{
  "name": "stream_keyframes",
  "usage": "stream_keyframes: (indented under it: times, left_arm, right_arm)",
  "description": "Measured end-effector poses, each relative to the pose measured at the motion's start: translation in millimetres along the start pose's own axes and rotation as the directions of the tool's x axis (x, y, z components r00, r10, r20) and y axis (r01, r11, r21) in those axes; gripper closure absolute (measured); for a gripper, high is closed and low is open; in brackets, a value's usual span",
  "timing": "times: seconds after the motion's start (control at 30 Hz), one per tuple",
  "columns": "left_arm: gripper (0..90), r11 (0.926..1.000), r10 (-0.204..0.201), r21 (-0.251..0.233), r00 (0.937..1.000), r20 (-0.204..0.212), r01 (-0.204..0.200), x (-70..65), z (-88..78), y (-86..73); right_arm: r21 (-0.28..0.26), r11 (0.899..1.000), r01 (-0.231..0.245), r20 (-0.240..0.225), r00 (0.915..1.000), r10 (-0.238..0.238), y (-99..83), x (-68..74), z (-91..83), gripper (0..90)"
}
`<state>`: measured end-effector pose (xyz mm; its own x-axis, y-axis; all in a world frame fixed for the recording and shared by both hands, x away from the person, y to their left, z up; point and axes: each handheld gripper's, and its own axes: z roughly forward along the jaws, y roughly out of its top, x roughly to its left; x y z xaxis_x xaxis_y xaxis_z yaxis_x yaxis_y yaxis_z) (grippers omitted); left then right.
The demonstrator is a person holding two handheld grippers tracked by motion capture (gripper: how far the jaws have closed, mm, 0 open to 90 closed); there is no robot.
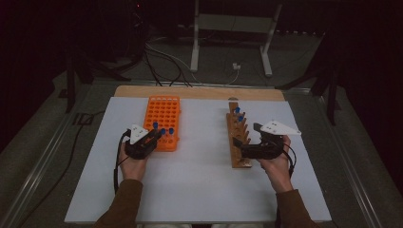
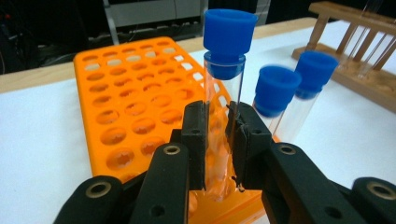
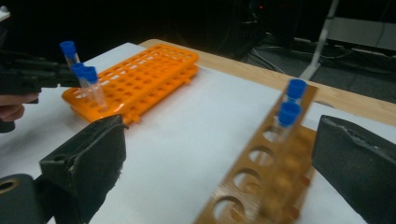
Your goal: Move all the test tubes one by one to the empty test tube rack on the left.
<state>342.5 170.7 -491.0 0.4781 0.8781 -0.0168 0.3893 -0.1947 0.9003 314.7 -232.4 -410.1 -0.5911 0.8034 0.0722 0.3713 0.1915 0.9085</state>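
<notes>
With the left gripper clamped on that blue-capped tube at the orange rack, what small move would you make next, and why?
Probably ease the tube straight down. The left gripper grips its glass, and its lower end sits at a near-edge hole of the orange rack, beside two tubes already standing there.

A white-covered worktop showed a strip of bare wood along its far edge. Directly on it lay an orange tube rack toward the left and a long wooden rack to the right, well apart.

Left gripper clamps capped tube over orange rack
</notes>
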Motion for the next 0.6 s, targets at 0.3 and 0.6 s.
stream_keyframes:
  times: [0.3,0.6]
  left_arm:
    - [78.0,0.9998,0.002,0.020,1.0000,-0.003,-0.002,-1.2,3.4,-5.1]
    - [78.2,0.9988,0.021,0.044,0.9998,0.000,-0.021,-2.1,3.7,-7.4]
  right_arm:
    - [0.006,1.000,-0.021,0.034,0.9992,0.021,-8.2,-14.8,-8.4,3.6]
    - [0.018,1.000,-0.008,0.040,0.9992,0.007,-10.4,-13.5,-6.0,3.6]
